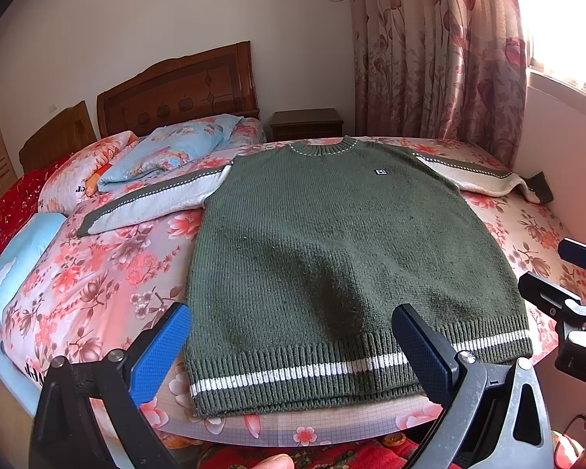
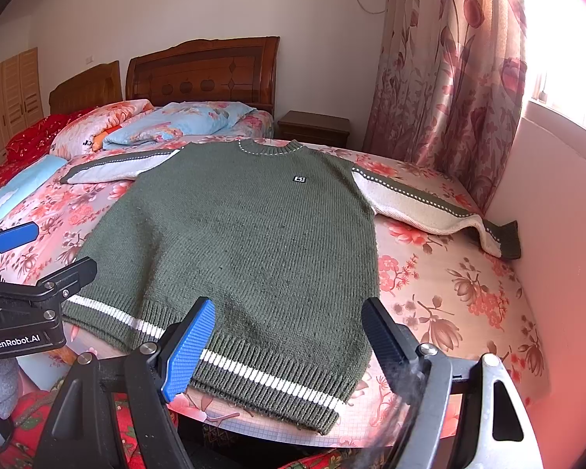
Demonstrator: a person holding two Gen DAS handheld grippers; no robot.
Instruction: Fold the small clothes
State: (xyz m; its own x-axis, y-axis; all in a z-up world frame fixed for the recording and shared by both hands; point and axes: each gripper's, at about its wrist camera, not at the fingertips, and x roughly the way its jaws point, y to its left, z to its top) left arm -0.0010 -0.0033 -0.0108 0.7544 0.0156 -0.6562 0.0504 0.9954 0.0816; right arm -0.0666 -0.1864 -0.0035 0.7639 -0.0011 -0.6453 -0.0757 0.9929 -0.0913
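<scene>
A small green knit sweater (image 1: 332, 242) with a white hem stripe lies flat, front up, on the flowered bed, both grey-white sleeves spread outward; it also shows in the right wrist view (image 2: 246, 242). My left gripper (image 1: 293, 332) is open and empty, hovering over the hem's left half. My right gripper (image 2: 289, 332) is open and empty over the hem's right half. The right gripper shows at the right edge of the left wrist view (image 1: 558, 273). The left gripper shows at the left edge of the right wrist view (image 2: 39, 254).
The bed (image 1: 109, 273) has pillows (image 1: 168, 152) and folded bedding at the far left. A wooden headboard (image 1: 183, 90) and nightstand (image 1: 306, 123) stand behind. A wall (image 2: 558, 234) and curtain (image 2: 449, 78) bound the right side. The right sleeve cuff (image 2: 508, 240) touches the wall.
</scene>
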